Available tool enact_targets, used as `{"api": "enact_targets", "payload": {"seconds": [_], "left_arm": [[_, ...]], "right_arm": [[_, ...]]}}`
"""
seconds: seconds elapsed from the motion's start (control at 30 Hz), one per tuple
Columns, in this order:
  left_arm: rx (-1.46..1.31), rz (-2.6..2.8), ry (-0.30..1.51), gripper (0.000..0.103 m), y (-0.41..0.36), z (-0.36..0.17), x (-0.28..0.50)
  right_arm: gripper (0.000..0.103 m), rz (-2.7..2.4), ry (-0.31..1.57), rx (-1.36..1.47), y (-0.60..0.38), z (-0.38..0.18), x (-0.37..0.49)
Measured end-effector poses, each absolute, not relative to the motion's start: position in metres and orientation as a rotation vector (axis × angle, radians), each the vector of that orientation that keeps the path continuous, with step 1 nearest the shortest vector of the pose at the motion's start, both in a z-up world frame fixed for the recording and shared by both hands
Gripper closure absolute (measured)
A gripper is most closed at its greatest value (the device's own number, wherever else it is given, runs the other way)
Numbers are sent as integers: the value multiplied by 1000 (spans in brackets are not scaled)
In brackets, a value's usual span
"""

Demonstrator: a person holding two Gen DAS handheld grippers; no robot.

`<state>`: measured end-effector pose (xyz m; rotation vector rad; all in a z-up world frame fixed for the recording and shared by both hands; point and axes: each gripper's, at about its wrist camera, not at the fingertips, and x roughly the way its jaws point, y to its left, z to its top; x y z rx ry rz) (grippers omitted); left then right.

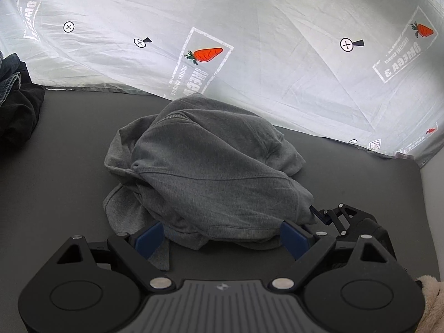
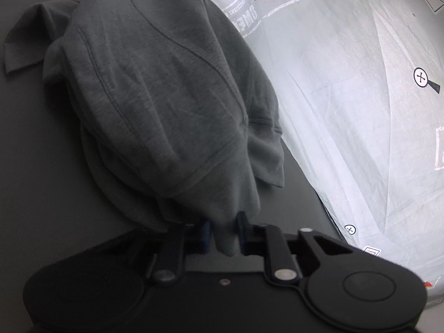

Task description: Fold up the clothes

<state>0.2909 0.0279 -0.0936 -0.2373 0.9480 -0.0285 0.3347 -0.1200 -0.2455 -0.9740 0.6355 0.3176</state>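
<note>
A crumpled grey sweatshirt (image 1: 205, 172) lies in a heap on the dark grey table (image 1: 55, 194). My left gripper (image 1: 222, 236) is open, its blue pads on either side of the heap's near edge, with cloth draped between them. My right gripper (image 2: 224, 234) is shut on a bunched fold of the grey sweatshirt (image 2: 155, 97) at its lower right corner. The right gripper also shows in the left wrist view (image 1: 323, 215), at the sweatshirt's right edge.
A pale sheet printed with carrots (image 1: 277, 41) hangs behind the table. A pile of dark and denim clothes (image 1: 16, 100) sits at the far left. A beige furry thing (image 1: 433, 302) shows at the lower right.
</note>
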Motion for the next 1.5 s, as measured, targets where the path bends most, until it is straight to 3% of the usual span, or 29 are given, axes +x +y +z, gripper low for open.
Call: {"api": "enact_targets", "payload": {"seconds": [0.4,0.87,1.0,1.07,1.13,1.3,1.5], "left_arm": [[-343,66,863,12,61,-66,204],[-412,228,750,12,109,-44,71],[-420,257,767,12,119,-48,57],[-414,264,775,12,119,-52,56],[-395,272,791,15,117,-56,60],[-328,275,823,27,107,-69,89],[-179,263,825,36,90,-82,151]], "right_arm": [[101,553,557,-518,-117,-119,181],[100,1273,580,-311,-46,-87,30],[100,1303,658,-330,-37,-92,24],[87,1239,658,-301,-43,-90,28],[62,1147,648,-291,-51,-87,35],[55,907,681,-213,-88,-84,74],[55,630,691,-169,-134,-89,120]]}}
